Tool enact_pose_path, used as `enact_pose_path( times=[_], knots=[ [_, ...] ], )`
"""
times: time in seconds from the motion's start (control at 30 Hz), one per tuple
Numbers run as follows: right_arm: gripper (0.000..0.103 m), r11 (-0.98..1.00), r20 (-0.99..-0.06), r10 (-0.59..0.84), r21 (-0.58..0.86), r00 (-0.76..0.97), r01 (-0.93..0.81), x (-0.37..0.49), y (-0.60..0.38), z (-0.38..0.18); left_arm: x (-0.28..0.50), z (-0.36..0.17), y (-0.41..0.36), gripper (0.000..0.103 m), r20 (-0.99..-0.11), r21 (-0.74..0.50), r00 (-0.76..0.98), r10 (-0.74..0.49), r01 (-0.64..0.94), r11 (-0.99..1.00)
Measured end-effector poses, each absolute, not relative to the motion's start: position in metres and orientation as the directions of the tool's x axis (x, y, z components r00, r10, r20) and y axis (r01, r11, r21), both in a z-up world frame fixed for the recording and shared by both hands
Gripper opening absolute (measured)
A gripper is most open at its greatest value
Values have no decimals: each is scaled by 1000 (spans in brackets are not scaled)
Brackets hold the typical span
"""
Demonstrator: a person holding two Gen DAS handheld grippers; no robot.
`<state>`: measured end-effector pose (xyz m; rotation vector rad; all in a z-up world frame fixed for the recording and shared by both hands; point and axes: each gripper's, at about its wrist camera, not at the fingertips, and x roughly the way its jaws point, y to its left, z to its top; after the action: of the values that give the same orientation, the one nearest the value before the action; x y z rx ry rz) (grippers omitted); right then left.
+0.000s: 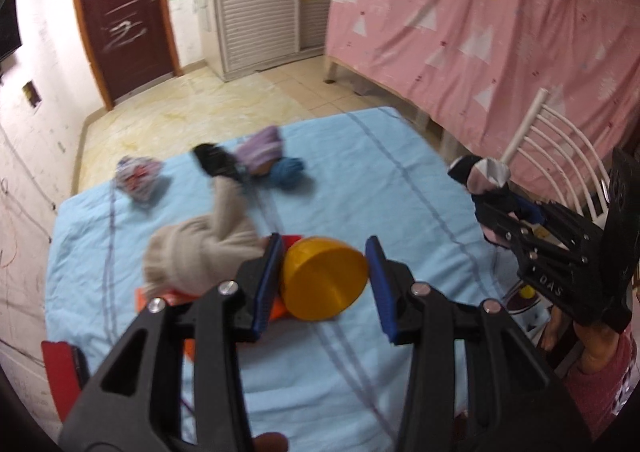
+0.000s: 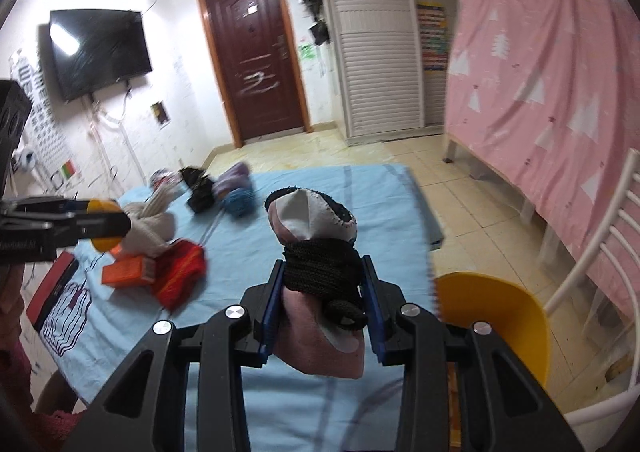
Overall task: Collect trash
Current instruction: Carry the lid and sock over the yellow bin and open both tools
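Note:
My left gripper [image 1: 326, 278] holds a round yellow piece [image 1: 324, 280] between its blue pads above the blue cloth [image 1: 360, 188]; its right pad stands slightly off the piece. It also shows in the right wrist view [image 2: 102, 222]. My right gripper [image 2: 320, 304] is shut on a rolled pink, black and white sock [image 2: 320, 252], held up over the cloth's right part. It shows in the left wrist view [image 1: 486, 182] at the right. A beige sock roll [image 1: 200, 248], a black sock [image 1: 218, 162], a purple one [image 1: 260, 150], a blue one [image 1: 288, 170] and a patterned one [image 1: 138, 176] lie on the cloth.
An orange box [image 2: 124, 270] and a red sock [image 2: 180, 268] lie on the cloth's left side. A yellow bin [image 2: 496, 320] stands at the cloth's right edge, beside a white chair [image 2: 600, 260]. A pink curtain [image 2: 560, 72] hangs on the right.

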<state>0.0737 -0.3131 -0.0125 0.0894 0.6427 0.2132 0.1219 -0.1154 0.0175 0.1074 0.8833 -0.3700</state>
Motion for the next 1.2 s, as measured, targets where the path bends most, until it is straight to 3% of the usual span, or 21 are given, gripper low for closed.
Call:
enact_pose_path(
  times=[0.63, 1.07, 1.2],
  knots=[
    [30, 971, -549, 77, 232, 832, 63, 64, -435, -30, 127, 4, -252, 40, -810, -45, 481, -335, 520, 853],
    [31, 952, -602, 19, 254, 798, 169, 74, -482, -70, 147, -10, -341, 40, -831, -69, 418, -366, 576, 814],
    [37, 945, -626, 21, 267, 779, 189, 78, -489, -84, 155, -12, -357, 40, -831, -80, 410, -376, 580, 811]
  ],
)
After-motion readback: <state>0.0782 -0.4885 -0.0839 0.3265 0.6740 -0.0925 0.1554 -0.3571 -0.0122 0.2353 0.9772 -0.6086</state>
